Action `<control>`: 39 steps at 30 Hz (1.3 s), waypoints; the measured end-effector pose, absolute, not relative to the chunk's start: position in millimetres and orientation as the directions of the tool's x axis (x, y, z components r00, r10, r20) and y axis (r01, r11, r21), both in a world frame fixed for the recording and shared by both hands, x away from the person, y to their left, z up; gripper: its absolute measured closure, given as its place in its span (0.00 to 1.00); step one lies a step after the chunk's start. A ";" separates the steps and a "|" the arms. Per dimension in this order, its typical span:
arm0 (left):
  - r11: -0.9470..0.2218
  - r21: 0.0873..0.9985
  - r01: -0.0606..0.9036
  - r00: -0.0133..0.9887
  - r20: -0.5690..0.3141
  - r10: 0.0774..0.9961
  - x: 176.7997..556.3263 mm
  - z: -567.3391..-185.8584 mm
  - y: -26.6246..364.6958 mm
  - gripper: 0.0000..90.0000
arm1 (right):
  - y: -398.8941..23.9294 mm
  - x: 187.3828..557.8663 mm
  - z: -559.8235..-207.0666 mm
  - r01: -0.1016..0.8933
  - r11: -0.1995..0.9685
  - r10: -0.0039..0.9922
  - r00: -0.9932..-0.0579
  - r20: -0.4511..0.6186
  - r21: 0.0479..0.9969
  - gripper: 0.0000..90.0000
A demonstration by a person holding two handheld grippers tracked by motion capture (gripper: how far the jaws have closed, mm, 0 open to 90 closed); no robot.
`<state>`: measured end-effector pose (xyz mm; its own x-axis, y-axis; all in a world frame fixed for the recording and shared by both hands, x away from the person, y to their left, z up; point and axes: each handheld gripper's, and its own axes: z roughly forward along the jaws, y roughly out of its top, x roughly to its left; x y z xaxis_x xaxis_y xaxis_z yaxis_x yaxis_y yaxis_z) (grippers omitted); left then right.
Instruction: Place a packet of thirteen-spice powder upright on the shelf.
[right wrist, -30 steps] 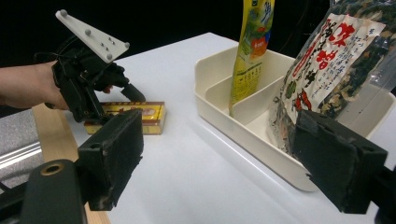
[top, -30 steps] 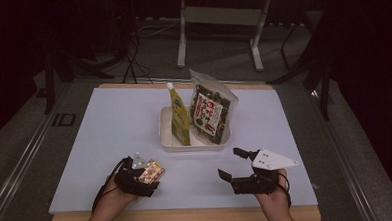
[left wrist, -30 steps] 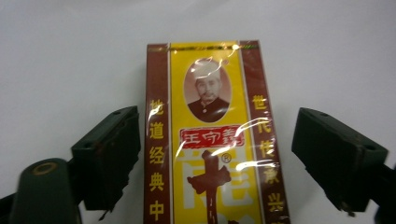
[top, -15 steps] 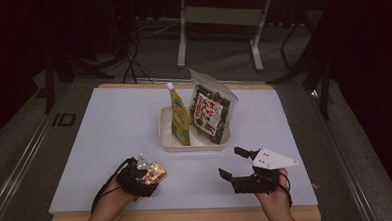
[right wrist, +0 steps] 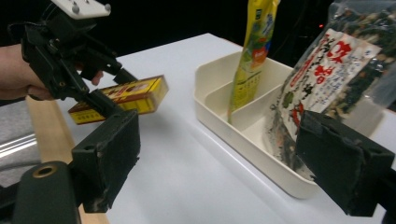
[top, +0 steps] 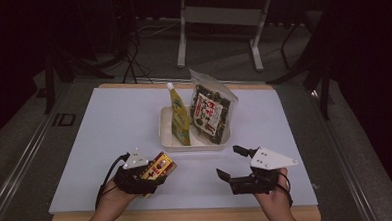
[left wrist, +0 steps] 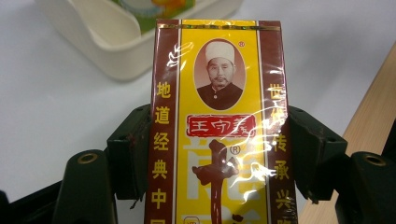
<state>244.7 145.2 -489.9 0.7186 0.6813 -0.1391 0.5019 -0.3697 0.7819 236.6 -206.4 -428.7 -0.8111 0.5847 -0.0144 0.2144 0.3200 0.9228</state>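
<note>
A yellow and maroon box [top: 161, 165] with Chinese print is held a little above the white table [top: 109, 124] at the front left. My left gripper [top: 154, 171] is shut on the box [left wrist: 219, 116]; its jaws have just been closing and their pads press on the box's two long sides. In the right gripper view the left gripper [right wrist: 100, 88] carries the box [right wrist: 133, 93] tilted. At the front right my right gripper [top: 228, 161] stands open with nothing between its fingers, and it points at the tray [right wrist: 243, 135].
A cream tray [top: 165, 129] with compartments stands at the table's middle. A yellow-green pouch [top: 179, 118] and a clear bag of dark snacks [top: 211, 110] stand upright in it. The wooden front edge [top: 188, 218] lies close to both hands.
My left gripper has closed on the box and raised it slightly off the table. The right gripper has kept still.
</note>
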 end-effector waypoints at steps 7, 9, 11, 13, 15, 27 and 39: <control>-0.287 0.828 0.482 0.725 -0.193 0.661 245.0 -485.2 146.6 0.36 | -199.3 235.7 -427.9 0.212 0.296 0.594 -0.804 -0.006 0.931 0.16; -0.266 0.839 0.475 0.730 -0.207 0.651 245.8 -485.6 147.4 0.36 | -195.2 235.2 -428.2 0.208 0.303 0.605 -0.796 -0.018 0.930 0.17; -0.243 0.849 0.469 0.736 -0.223 0.640 245.4 -485.9 147.6 0.36 | -192.3 234.9 -428.8 0.198 0.292 0.603 -0.797 -0.020 0.936 0.17; -0.247 0.864 0.438 0.753 -0.202 0.626 242.9 -485.6 145.6 0.36 | -189.8 235.2 -427.5 0.213 0.286 0.591 -0.807 0.003 0.934 0.16; -0.257 0.876 0.408 0.777 -0.186 0.601 240.1 -485.0 142.9 0.36 | -189.4 235.7 -423.7 0.236 0.259 0.565 -0.823 0.051 0.937 0.15; -0.192 0.943 0.270 0.842 -0.135 0.522 228.9 -483.0 133.4 0.36 | -170.0 234.4 -416.2 0.218 0.274 0.541 -0.840 0.037 0.937 0.14; -0.108 0.979 0.171 0.843 -0.089 0.531 221.7 -480.2 133.9 0.36 | -144.3 229.1 -414.5 0.264 0.206 0.523 -0.844 0.122 0.942 0.26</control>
<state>221.7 133.9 -480.2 0.8427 0.5311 -0.0885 0.1710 -0.1082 0.9793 229.1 -144.3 -414.5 -0.8437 0.5227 0.1224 0.2644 0.2063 0.9421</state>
